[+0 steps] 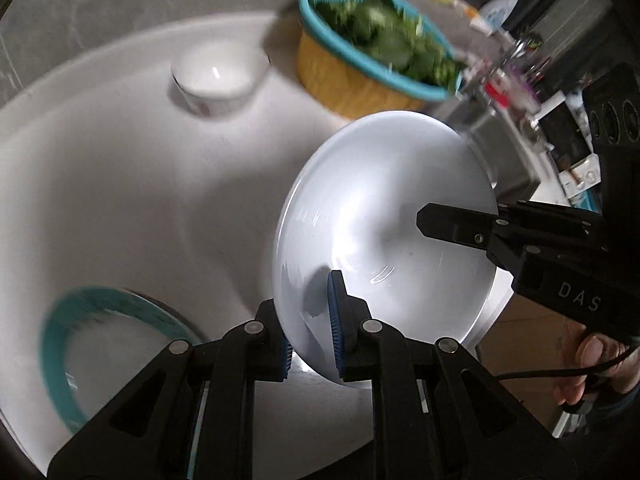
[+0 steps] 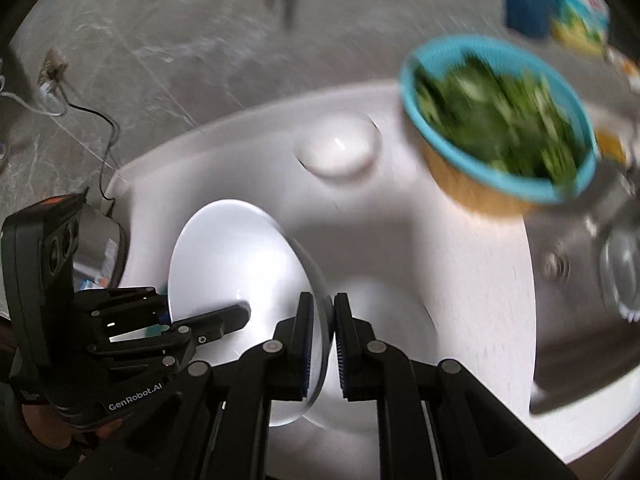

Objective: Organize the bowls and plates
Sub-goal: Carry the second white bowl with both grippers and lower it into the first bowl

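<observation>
A large white bowl (image 1: 384,216) is held tilted above the white counter (image 1: 120,200). My left gripper (image 1: 310,328) is shut on its near rim, one blue pad inside the bowl. My right gripper (image 2: 320,344) is shut on the opposite rim of the same bowl (image 2: 236,256); it also shows in the left wrist view (image 1: 460,228). A small white bowl (image 1: 218,76) stands upright farther back, also in the right wrist view (image 2: 338,148). A teal-rimmed plate (image 1: 104,344) lies at lower left, partly hidden by my left gripper.
A teal and yellow strainer basket of green vegetables (image 1: 372,52) stands at the back right, also in the right wrist view (image 2: 496,124). A steel sink (image 2: 592,280) lies to the right. Bottles and boxes (image 1: 496,4) crowd the far counter. A grey marble wall (image 2: 160,40) is behind.
</observation>
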A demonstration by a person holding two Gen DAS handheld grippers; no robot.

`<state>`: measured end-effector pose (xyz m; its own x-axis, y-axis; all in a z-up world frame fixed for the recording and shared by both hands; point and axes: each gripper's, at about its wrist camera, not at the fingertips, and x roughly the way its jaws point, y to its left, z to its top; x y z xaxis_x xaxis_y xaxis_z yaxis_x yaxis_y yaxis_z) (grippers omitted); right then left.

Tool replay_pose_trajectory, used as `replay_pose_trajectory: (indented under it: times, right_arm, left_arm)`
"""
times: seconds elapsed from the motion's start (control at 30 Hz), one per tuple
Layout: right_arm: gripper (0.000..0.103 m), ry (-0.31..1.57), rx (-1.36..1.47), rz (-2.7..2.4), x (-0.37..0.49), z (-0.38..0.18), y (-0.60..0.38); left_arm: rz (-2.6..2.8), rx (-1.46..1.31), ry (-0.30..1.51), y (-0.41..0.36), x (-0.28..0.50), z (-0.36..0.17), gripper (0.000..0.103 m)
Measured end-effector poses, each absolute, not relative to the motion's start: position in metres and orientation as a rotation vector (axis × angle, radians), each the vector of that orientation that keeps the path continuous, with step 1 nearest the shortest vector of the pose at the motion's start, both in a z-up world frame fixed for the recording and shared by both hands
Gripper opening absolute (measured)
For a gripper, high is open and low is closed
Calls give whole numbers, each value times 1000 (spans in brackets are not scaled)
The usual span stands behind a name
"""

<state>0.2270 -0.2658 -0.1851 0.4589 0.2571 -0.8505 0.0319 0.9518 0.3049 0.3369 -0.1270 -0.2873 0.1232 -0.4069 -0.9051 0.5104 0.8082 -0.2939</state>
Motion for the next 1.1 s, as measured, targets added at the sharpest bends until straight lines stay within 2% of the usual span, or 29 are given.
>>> replay_pose_trajectory:
  times: [0.2, 0.47, 0.73, 0.83, 0.9, 0.93, 1.1]
  right_arm:
    - [12, 1158, 298, 146, 225, -240, -288]
    - [12, 1210, 298, 157, 227, -276, -291]
    - [11, 1212, 256, 141, 235, -283, -290]
    - [11, 1221, 244, 138, 233, -287, -287]
    - [11, 1215, 228, 135, 232, -285, -285]
    - [11, 1215, 229, 132, 231, -285, -284]
    - [12, 1201, 184, 121, 230, -284, -279]
  left_arm:
    - [-595, 153, 1328, -149, 325, -335, 14]
    - [-544, 208, 1379, -173, 342, -379, 17]
    - [-521, 260, 1340, -187, 347, -386, 22]
    - [-534, 251, 1326, -189, 347, -383, 28]
    - [-550, 255, 1319, -182, 342, -375, 36]
    - [-572, 249, 1316, -183, 340, -374, 44]
    - [-611, 172, 1307, -171, 336, -368, 48]
